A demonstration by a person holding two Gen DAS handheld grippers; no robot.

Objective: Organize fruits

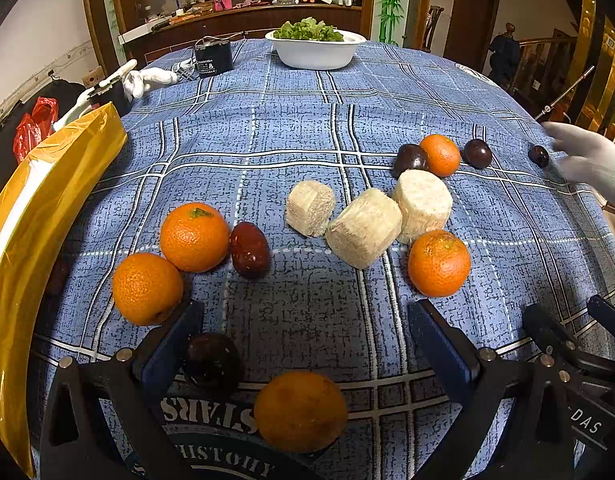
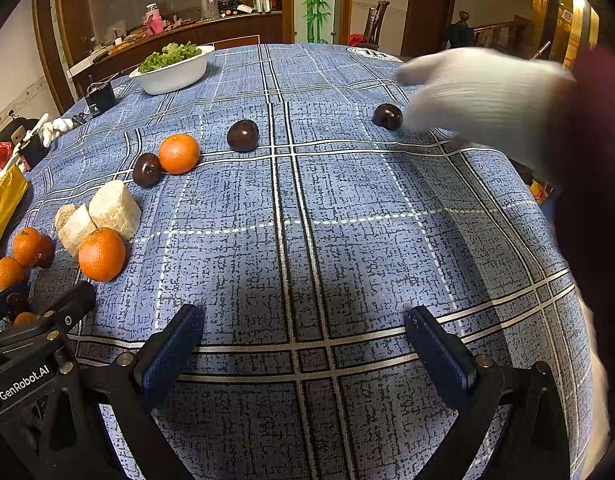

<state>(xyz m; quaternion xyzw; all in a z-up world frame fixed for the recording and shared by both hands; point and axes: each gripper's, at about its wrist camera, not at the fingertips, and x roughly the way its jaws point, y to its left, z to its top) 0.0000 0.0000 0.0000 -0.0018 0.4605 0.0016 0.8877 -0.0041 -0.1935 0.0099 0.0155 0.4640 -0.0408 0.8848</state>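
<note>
Several oranges lie on the blue plaid cloth: two at the left (image 1: pixel 194 237) (image 1: pixel 146 288), one at the right (image 1: pixel 438 263), one far back (image 1: pixel 440 155) (image 2: pixel 179 153). One orange (image 1: pixel 300 410) and a dark plum (image 1: pixel 212 360) sit low between the fingers of my left gripper (image 1: pixel 307 320), which is open. Three pale cut chunks (image 1: pixel 363 227) (image 2: pixel 114 208) lie mid-table. More dark plums (image 1: pixel 249 249) (image 2: pixel 242 135) (image 2: pixel 387 116) are scattered. My right gripper (image 2: pixel 303 328) stands open over bare cloth. A gloved hand (image 2: pixel 479 96) hovers by the far plum.
A white bowl of lettuce (image 1: pixel 315 54) (image 2: pixel 173 74) stands at the far edge, a dark box (image 1: pixel 213 58) beside it. A yellow package (image 1: pixel 31 216) lies along the left edge. White gloves (image 1: pixel 147 78) rest at the back left. The table drops off at the right.
</note>
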